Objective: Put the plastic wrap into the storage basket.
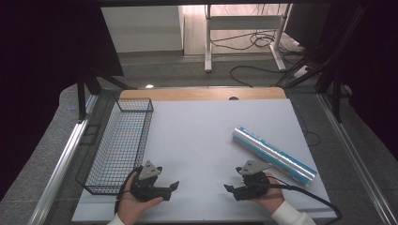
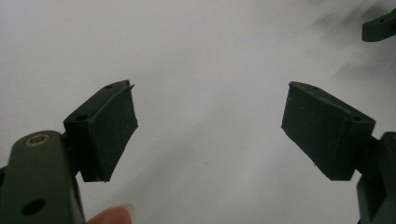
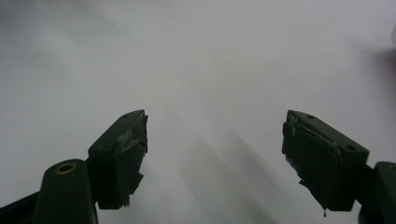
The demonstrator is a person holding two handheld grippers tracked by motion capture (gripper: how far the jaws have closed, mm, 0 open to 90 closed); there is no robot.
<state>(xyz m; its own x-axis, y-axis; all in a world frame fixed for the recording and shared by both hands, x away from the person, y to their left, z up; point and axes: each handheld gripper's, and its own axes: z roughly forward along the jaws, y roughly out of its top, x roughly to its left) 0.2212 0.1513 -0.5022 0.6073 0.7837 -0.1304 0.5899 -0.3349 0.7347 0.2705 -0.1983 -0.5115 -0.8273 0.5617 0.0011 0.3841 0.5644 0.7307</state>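
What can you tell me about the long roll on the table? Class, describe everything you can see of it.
The roll is a long, slim tube, shiny silver with a blue stripe along its length, seemingly foil or film packaging. It lies flat and diagonal on the white table, right of centre, just beyond the right gripper, which looks clear of it.

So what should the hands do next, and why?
Probably swing the right gripper toward the foil box lying just behind it. Both grippers rest low on the white table with open jaws and nothing between them, and the left gripper sits beside the wire basket.
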